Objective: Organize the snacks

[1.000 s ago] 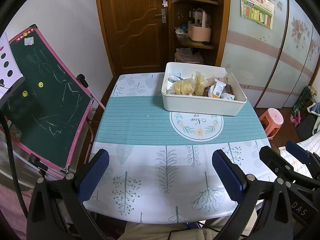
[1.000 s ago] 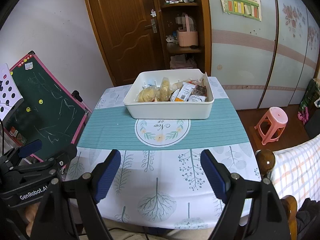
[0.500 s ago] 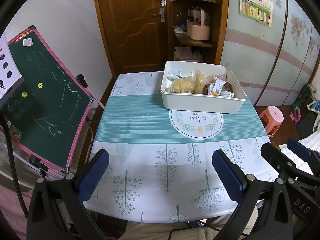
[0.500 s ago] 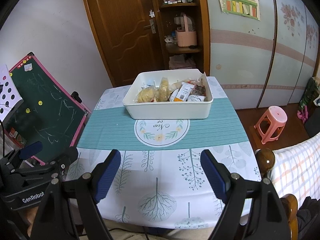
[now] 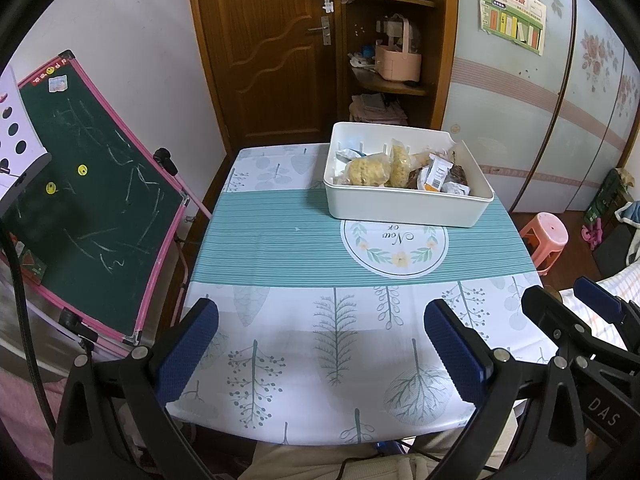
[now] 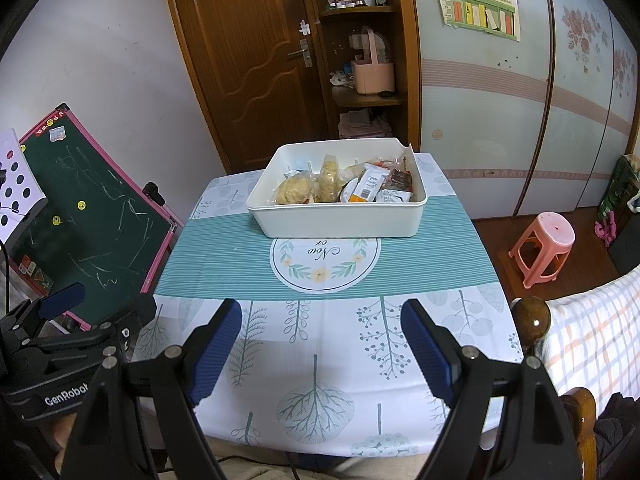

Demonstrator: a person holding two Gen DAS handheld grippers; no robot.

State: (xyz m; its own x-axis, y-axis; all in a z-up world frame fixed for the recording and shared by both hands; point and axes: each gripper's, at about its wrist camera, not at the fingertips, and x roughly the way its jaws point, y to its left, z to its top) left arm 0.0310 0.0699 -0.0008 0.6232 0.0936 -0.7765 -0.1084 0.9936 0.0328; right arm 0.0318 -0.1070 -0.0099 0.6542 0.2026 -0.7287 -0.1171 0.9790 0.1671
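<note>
Bulging snack packets (image 6: 340, 186) crowding white bin (image 6: 340, 220)

Change over the last second: both cameras sit slightly higher and farther back, so the white bin (image 5: 404, 204) of snacks (image 6: 340, 186) appears a little farther off on the bench (image 5: 280, 240); the right gripper (image 5: 556, 304) shows marginally lower in the left view.

Both wrist cams are held high at the table's (image 5: 280, 248) near edge, aimed fwd/down; the bin (image 6: 340, 216) (far end) is shared.
</note>
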